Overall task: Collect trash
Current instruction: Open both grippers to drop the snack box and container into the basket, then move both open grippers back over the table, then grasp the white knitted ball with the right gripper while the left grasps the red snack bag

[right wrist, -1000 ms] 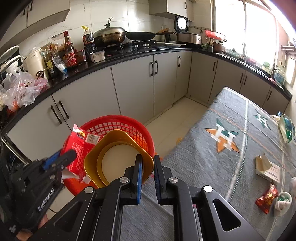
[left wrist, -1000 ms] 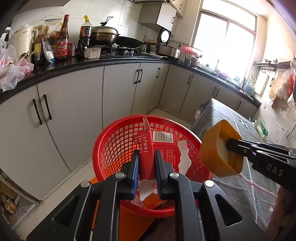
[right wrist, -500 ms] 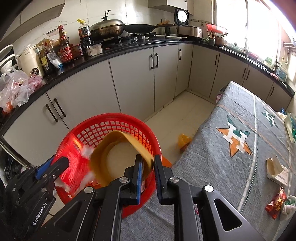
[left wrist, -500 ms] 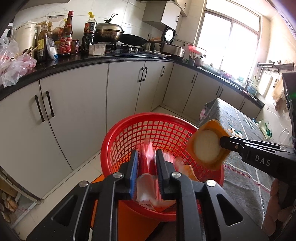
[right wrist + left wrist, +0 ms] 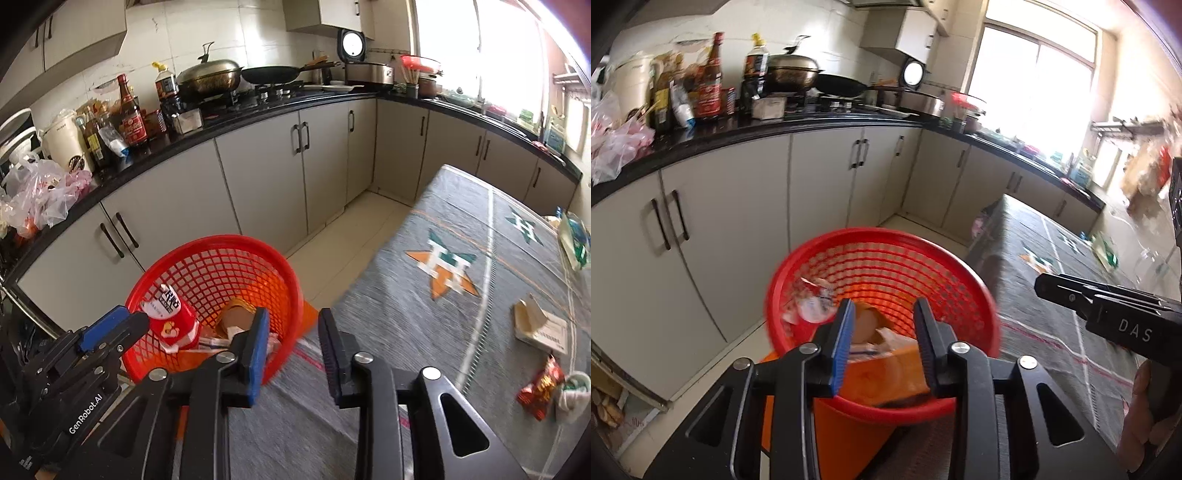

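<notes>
A red mesh waste basket (image 5: 886, 258) (image 5: 207, 266) stands on the floor beside the table. Inside it lie a red snack carton (image 5: 173, 317), a yellow paper bowl (image 5: 236, 314) and scraps. My left gripper (image 5: 882, 332) is open and empty just above the basket's near rim. My right gripper (image 5: 291, 339) is open and empty over the table edge, next to the basket. On the table lie a red snack wrapper (image 5: 541, 384), a white crumpled piece (image 5: 572, 395) and an opened white carton (image 5: 535, 321).
The grey patterned tablecloth (image 5: 443, 295) covers the table on the right. Grey kitchen cabinets (image 5: 258, 173) under a black counter with bottles, pots and plastic bags line the back. An orange object (image 5: 842, 424) sits under the basket. A green-white packet (image 5: 574, 240) lies at the table's far edge.
Both grippers opened. The red carton dropped from the left gripper and the yellow bowl from the right gripper into the basket. The right gripper drew back toward the table.
</notes>
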Available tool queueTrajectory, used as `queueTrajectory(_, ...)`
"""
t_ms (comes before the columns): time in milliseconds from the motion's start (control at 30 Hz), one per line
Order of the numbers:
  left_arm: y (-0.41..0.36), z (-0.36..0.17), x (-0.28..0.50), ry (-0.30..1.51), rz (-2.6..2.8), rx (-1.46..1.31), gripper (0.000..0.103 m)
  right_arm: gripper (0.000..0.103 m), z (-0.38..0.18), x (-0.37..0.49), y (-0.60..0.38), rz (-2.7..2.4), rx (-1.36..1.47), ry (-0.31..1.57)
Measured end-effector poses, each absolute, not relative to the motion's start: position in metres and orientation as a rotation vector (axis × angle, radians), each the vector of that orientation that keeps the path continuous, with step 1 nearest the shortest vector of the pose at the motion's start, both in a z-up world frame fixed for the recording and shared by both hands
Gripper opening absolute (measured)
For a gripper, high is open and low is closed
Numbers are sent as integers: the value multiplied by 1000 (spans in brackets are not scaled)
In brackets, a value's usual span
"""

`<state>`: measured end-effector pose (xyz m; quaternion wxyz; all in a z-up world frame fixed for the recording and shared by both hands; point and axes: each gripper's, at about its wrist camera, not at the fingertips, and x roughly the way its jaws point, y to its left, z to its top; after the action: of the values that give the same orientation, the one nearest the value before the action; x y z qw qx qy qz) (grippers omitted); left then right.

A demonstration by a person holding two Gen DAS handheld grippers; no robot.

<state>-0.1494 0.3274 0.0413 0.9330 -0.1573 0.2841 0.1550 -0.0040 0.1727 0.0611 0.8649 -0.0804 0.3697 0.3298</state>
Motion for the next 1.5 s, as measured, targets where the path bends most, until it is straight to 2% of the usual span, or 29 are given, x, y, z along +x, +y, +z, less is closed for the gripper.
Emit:
queueTrajectory(100, 303, 41, -145, 591, 271, -287, 37, 39, 59, -9, 152, 671, -146, 780)
queueTrajectory(300, 249, 37, -130, 627, 181, -211, 38, 40, 51, -11, 104, 626, -85, 806)
queueTrajectory(533, 193, 34, -110, 660, 107, -141, 49, 41, 51, -6, 36, 563, 7, 807)
queueTrajectory(733, 152, 31, -99, 702, 50, -96, 49, 51, 60, 10, -45, 442, 126, 766)
queueTrajectory(833, 132, 33, -96, 708, 27, -64, 51, 58, 63, 26, -93, 339, 190, 752)
queueTrajectory(900, 121, 35, -93, 715, 13, -49, 55, 67, 60, 39, -124, 261, 230, 751)
queueTrajectory(967, 111, 35, -91, 726, 0, -41, 59, 68, 55, 51, -146, 227, 270, 777)
queueTrajectory(1233, 80, 43, -79, 771, -53, -9, 61, 74, 20, 77, -170, 272, 370, 877)
queueTrajectory(1333, 67, 51, -68, 775, -90, -9, 69, 75, 12, 77, -161, 340, 383, 916)
queueTrajectory(1467, 45, 56, -49, 779, -106, 32, 70, 73, 2, 76, -155, 384, 394, 953)
queueTrajectory(1500, 40, 56, -43, 782, -108, 45, 70, 59, -2, 77, -155, 405, 407, 967)
